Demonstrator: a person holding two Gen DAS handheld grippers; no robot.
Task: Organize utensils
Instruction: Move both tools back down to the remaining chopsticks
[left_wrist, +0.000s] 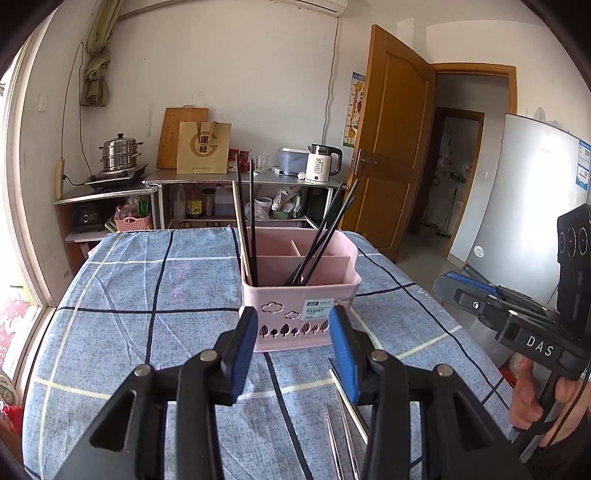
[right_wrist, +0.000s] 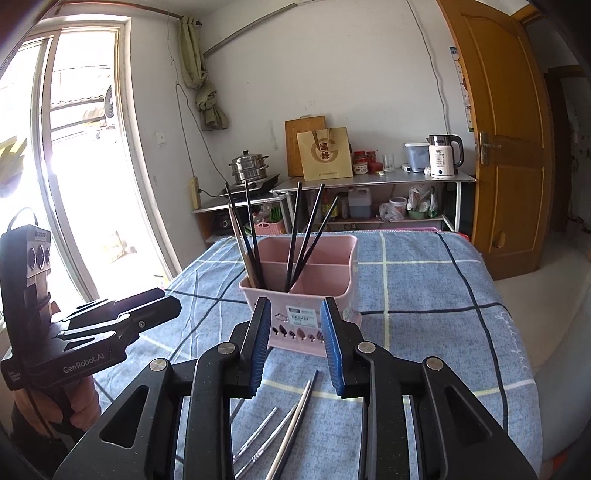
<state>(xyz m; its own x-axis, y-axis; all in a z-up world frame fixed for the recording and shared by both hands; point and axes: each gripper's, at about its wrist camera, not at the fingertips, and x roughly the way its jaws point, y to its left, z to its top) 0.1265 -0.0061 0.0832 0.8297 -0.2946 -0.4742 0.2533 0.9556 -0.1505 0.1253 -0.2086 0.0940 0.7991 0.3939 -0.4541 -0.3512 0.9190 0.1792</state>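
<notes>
The left gripper (left_wrist: 293, 325) is held low over the blue checked tablecloth (left_wrist: 147, 295), fingers wide apart and holding nothing. The right gripper (right_wrist: 295, 321) is beside it, also wide open and empty. Both point at the pink plastic basket (left_wrist: 301, 295), which holds black chopsticks (left_wrist: 325, 240) standing up. Shiny metal chopsticks (right_wrist: 288, 428) lie on the cloth just under the grippers.

Black hand-held gripper (left_wrist: 293, 345), blue pads (left_wrist: 243, 354)

One pink basket (right_wrist: 314, 291) holds five black chopsticks (right_wrist: 295, 236) and one wooden chopstick (right_wrist: 242, 251); three metal chopsticks (right_wrist: 291, 424) lie on the table.
</notes>
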